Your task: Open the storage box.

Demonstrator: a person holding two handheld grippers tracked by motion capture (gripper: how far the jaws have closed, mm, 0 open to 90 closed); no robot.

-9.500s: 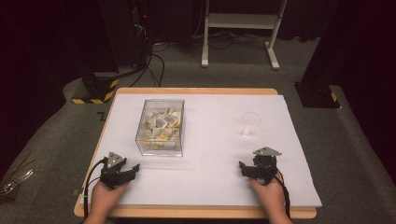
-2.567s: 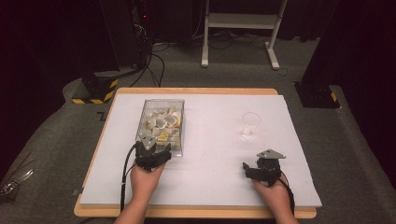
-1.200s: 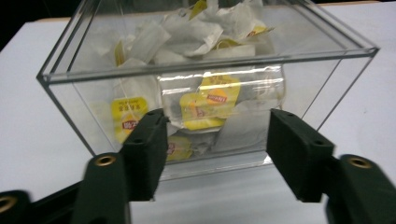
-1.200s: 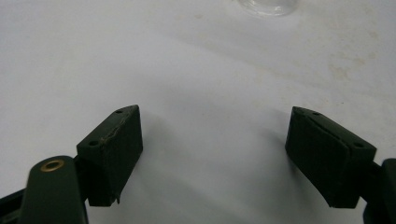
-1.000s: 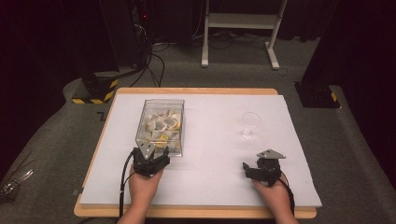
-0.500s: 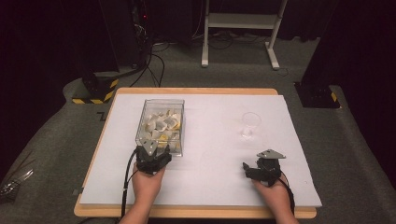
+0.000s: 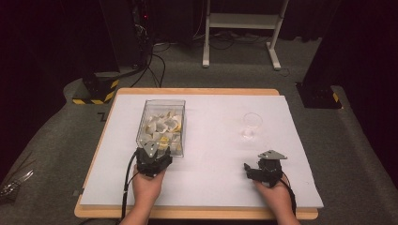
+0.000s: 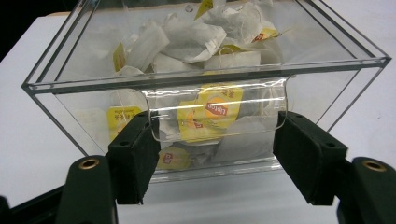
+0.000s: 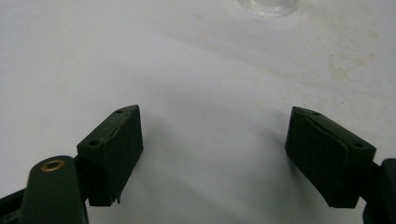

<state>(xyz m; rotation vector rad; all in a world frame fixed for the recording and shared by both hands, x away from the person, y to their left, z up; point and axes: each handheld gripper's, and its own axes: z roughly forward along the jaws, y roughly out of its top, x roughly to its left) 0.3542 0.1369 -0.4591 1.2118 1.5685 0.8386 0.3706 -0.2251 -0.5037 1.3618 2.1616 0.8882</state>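
Left gripper [image 8: 212, 154] jaws clamp clear box [image 8: 205, 79] front tab.

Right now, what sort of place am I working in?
Probably a lab or recording studio, not a home: a wooden table under a white sheet, dark curtained surroundings, black equipment with cables, and a yellow-and-black hazard-striped base on grey carpet.

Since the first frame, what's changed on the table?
The left gripper moved forward from the table's near left edge to the clear box of tea bags. Its fingers have just been closing and now flank the box's front tab; contact is unclear. The right gripper, open on the white table, the box and the glass stayed put.
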